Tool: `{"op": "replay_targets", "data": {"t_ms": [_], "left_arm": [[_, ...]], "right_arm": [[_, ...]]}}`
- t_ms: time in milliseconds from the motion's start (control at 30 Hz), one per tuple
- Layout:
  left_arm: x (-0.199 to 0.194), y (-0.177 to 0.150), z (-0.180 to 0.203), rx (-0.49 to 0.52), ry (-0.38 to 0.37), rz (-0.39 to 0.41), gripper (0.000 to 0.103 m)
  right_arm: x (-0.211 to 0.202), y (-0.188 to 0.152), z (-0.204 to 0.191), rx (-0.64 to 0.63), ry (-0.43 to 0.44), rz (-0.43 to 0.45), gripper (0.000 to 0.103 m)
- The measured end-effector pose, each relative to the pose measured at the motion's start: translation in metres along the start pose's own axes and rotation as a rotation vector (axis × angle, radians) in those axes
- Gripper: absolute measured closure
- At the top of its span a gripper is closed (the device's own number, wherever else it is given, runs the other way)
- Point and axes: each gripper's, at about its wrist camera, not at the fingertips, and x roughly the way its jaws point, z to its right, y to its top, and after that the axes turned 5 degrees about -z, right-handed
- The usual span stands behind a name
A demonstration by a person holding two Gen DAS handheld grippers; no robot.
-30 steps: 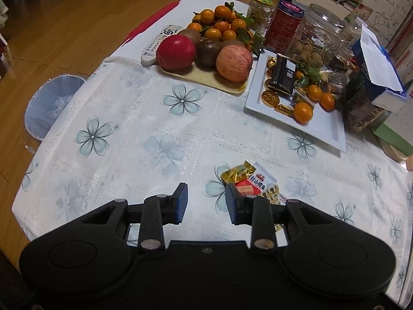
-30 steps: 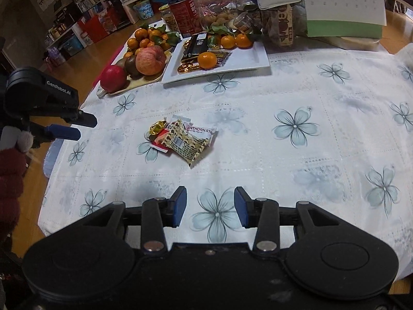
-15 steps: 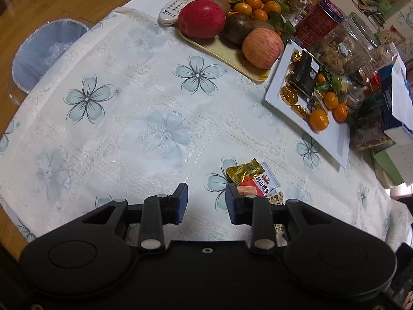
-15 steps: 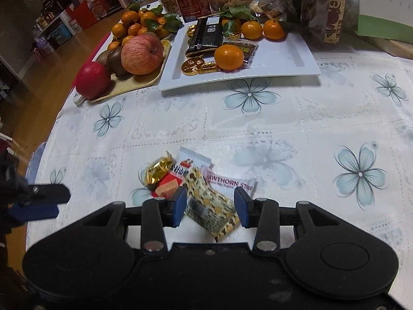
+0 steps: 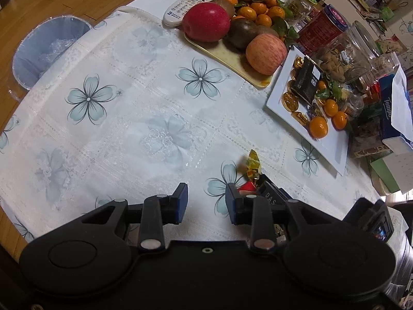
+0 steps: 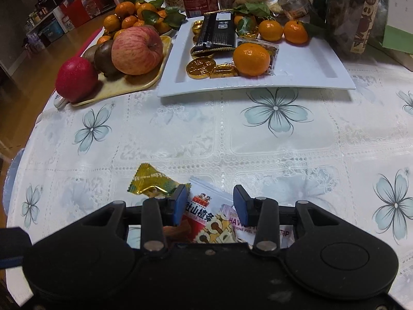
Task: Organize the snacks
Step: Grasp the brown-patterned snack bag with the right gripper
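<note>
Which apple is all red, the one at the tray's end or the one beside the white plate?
The apple at the tray's end is solid dark red. The bigger apple beside the white plate is streaky pink and yellow.

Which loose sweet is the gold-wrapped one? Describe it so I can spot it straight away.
Start at the white rectangular plate of coins and oranges, then come down the flowered tablecloth to the small pile of snack packets at the right gripper. The gold-wrapped sweet lies at the pile's left edge: shiny crinkled foil, while its neighbours are flat printed packets.
</note>
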Motion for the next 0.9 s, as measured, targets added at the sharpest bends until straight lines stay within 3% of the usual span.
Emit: {"op": "replay_targets", "data": {"t_ms": [167, 300, 667, 800, 900], "left_arm": [[0.003, -0.002, 0.000, -0.002, 0.017, -0.001, 0.063], [0.007, -0.006, 0.003, 0.012, 0.033, -0.007, 0.063], [0.014, -0.017, 0.015, 0.073, 0.045, -0.032, 0.063], [0.014, -0.017, 0.016, 0.074, 0.042, -0.038, 0.063], [0.015, -0.016, 0.015, 0.070, 0.038, -0.046, 0.063]], "right_arm": [[-0.014, -0.021, 0.014, -0.010, 0.038, -0.030, 0.063], [-0.024, -0.040, 0.029, -0.006, 0.010, -0.063, 0.065], [-0.060, -0.051, 0.065, 0.023, 0.015, -0.013, 0.064], [-0.066, -0.058, 0.059, 0.003, 0.063, -0.036, 0.051], [-0.061, -0.071, 0.043, -0.042, 0.066, -0.082, 0.050]]}}
